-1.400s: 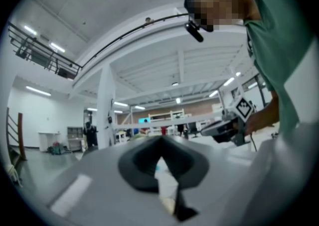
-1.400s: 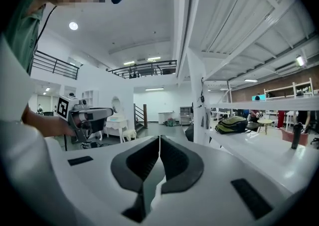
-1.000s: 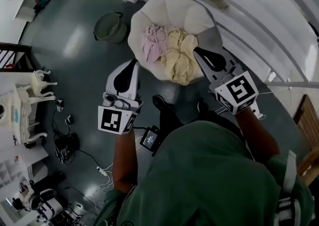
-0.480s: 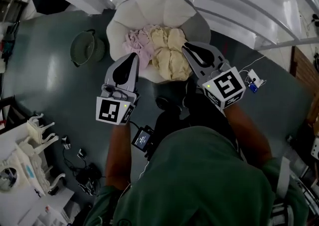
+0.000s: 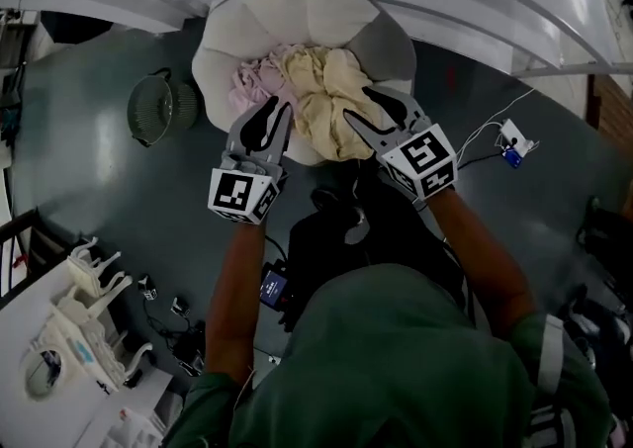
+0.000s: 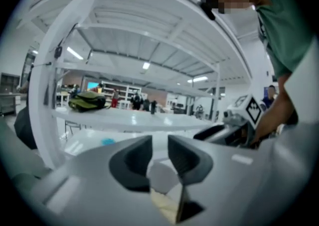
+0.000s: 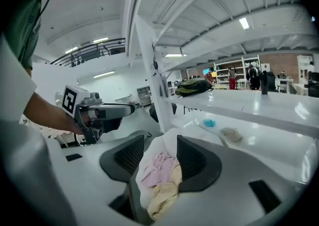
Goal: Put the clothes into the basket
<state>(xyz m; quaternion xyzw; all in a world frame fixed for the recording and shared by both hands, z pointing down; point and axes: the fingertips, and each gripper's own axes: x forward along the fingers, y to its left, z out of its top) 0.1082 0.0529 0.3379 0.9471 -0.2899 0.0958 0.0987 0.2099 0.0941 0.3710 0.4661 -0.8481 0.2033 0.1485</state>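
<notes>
A pink garment (image 5: 252, 85) and a pale yellow garment (image 5: 321, 100) lie heaped on a cream cushion seat (image 5: 297, 11). The round dark-green basket (image 5: 153, 110) stands on the floor to the seat's left. My left gripper (image 5: 275, 112) hovers at the pile's near edge over the pink cloth, and its jaws are opening with a narrow gap. In the left gripper view, the left gripper (image 6: 159, 142) has nothing pinched. My right gripper (image 5: 358, 105) is over the yellow cloth, jaws opening wider. In the right gripper view, the right gripper (image 7: 160, 145) frames both garments (image 7: 159, 170) but does not press them.
A white metal shelf frame (image 5: 475, 1) runs behind the seat. A power strip with cables (image 5: 509, 134) lies on the grey floor to the right. White furniture (image 5: 69, 337) and more cables sit at lower left. A black device (image 5: 272, 288) hangs at the person's front.
Both grippers have dropped and moved forward from beside the seat to the near edge of the clothes pile. Their jaws, shut before, now stand parted.
</notes>
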